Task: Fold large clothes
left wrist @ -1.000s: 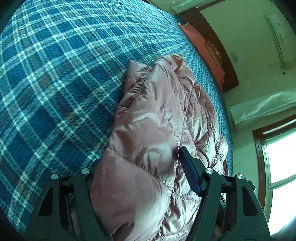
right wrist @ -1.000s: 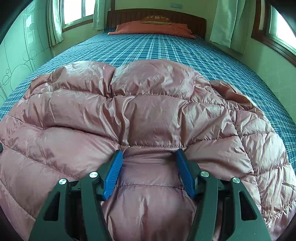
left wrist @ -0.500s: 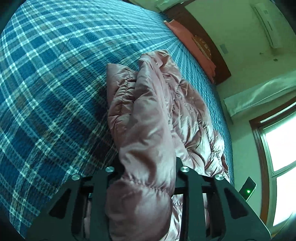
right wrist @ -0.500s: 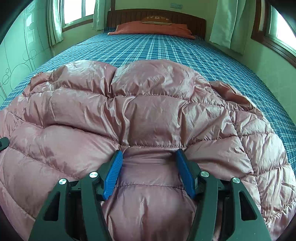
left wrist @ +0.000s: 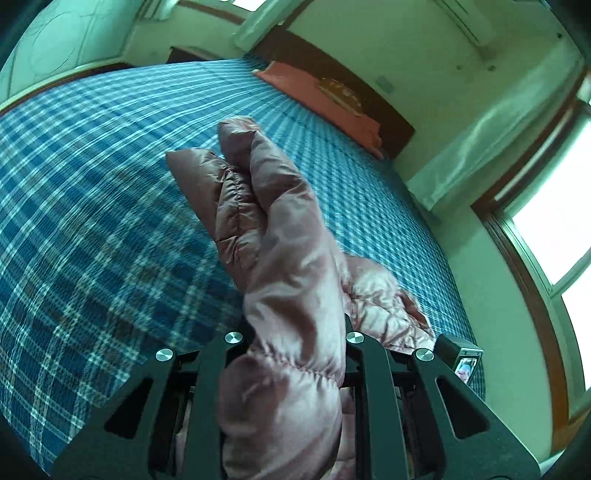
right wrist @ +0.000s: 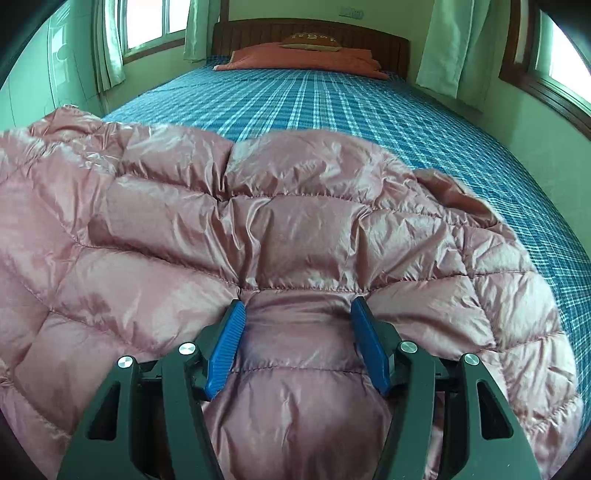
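A pink quilted puffer jacket (right wrist: pixel 295 221) lies spread on a bed with a blue plaid sheet (right wrist: pixel 332 103). My left gripper (left wrist: pixel 291 332) has a thick fold of the jacket (left wrist: pixel 280 229) between its jaws, which are closing on it. The fold stands lifted off the sheet (left wrist: pixel 92 184), and its tip points up the bed. The left pads are hidden by fabric. My right gripper (right wrist: pixel 297 306) pinches a puffed panel near the jacket's near edge, with both blue pads (right wrist: pixel 227 347) pressed into the fabric and creases running out from the tips.
An orange pillow (right wrist: pixel 303 61) and a brown cushion (right wrist: pixel 310 37) lie by the dark wooden headboard (right wrist: pixel 399 48). Curtained windows (right wrist: pixel 151 26) flank the bed. A wall (left wrist: pixel 498 295) runs close along one side of the bed. A small black device (left wrist: pixel 460 356) shows beside the left gripper.
The left jaws closed from wide open onto the jacket fold and lifted it off the bed, rolling as they rose. In the right view the jacket's left side rose. The right gripper stayed put.
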Demonstrator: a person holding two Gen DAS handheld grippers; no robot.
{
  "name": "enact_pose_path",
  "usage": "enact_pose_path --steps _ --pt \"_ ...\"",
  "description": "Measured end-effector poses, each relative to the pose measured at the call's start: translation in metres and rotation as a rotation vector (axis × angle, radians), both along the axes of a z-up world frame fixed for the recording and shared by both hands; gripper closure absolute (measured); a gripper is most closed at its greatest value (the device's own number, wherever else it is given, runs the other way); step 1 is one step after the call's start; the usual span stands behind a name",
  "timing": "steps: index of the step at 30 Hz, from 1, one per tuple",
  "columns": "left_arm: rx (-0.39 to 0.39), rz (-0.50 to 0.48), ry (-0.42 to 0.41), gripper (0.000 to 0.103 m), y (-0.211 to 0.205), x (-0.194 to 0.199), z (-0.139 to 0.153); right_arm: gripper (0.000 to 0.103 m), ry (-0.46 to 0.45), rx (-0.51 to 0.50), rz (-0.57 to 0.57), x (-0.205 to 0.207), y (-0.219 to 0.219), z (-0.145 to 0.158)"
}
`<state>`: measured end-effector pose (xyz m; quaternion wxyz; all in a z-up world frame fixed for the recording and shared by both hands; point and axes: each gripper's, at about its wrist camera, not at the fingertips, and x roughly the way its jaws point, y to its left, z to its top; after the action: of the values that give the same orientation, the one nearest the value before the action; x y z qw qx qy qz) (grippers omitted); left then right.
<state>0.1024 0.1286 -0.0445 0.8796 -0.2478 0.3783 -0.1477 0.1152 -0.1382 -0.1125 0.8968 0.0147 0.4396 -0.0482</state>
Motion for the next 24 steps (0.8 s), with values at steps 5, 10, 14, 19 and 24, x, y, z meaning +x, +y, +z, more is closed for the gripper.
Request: enact_pose_path --steps 5,10,14,19,24 --pt "0.066 -0.049 -0.040 0.084 -0.037 -0.006 0.019 0.044 -0.028 0.021 -0.027 -0.014 -0.023 0.018" --pt "0.123 -0.101 -0.063 0.084 -0.075 -0.013 0.030 0.043 -0.058 0.033 -0.075 -0.032 -0.058 0.032" --pt "0.163 -0.147 -0.084 0.084 -0.112 -0.021 0.036 0.043 -0.085 0.047 -0.135 -0.047 -0.095 0.040" --pt "0.206 -0.223 -0.088 0.084 -0.164 -0.023 0.035 0.043 -0.106 0.042 -0.214 -0.066 -0.138 0.047" --pt "0.238 -0.290 -0.062 0.084 -0.211 -0.020 0.014 0.043 -0.094 0.049 -0.298 -0.086 -0.177 0.042"
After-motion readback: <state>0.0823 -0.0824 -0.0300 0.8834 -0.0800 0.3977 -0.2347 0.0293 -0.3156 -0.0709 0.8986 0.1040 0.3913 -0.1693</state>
